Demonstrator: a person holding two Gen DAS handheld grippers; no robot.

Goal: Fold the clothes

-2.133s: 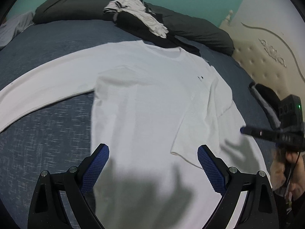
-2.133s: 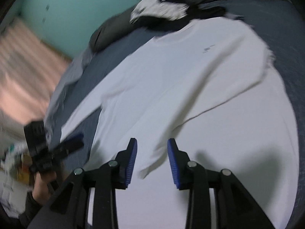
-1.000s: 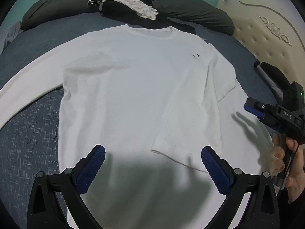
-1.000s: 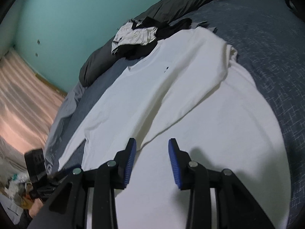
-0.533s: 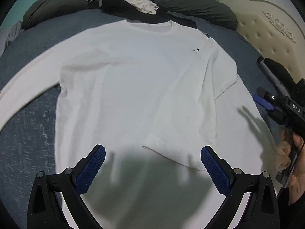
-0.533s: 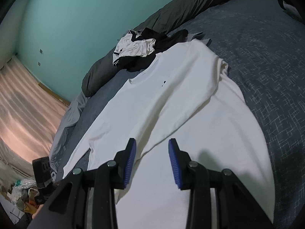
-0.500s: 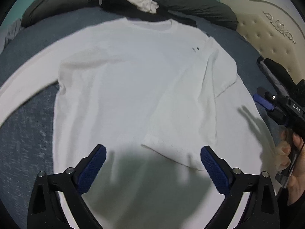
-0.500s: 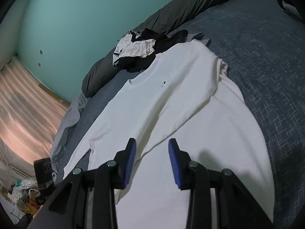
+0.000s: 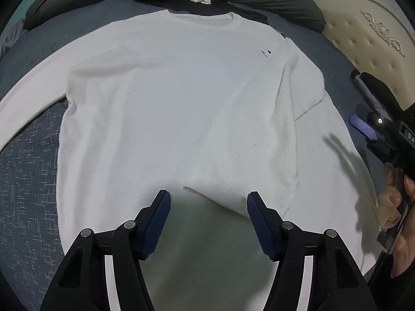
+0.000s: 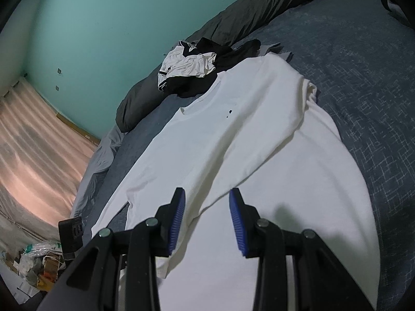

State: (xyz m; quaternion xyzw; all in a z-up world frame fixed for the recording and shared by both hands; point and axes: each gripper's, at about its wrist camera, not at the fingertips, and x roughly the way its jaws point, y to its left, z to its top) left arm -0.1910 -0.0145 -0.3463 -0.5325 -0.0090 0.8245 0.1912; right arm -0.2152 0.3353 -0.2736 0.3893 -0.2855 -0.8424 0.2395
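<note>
The left tongs [image 9: 208, 213] are closing above the folded sleeve end [image 9: 233, 189], not yet pinching it. The right tongs [image 10: 206, 215] are standing partly spread, holding nothing. The white shirt [image 9: 168, 90] is lying flat on the blue bed [image 9: 28, 160], a clothes pile [image 10: 192, 64] beyond its collar.

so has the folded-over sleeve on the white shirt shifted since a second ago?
No. The folded sleeve lies across the white shirt as before, cuff equally far below the chest logo. Only the left gripper is closing.
</note>
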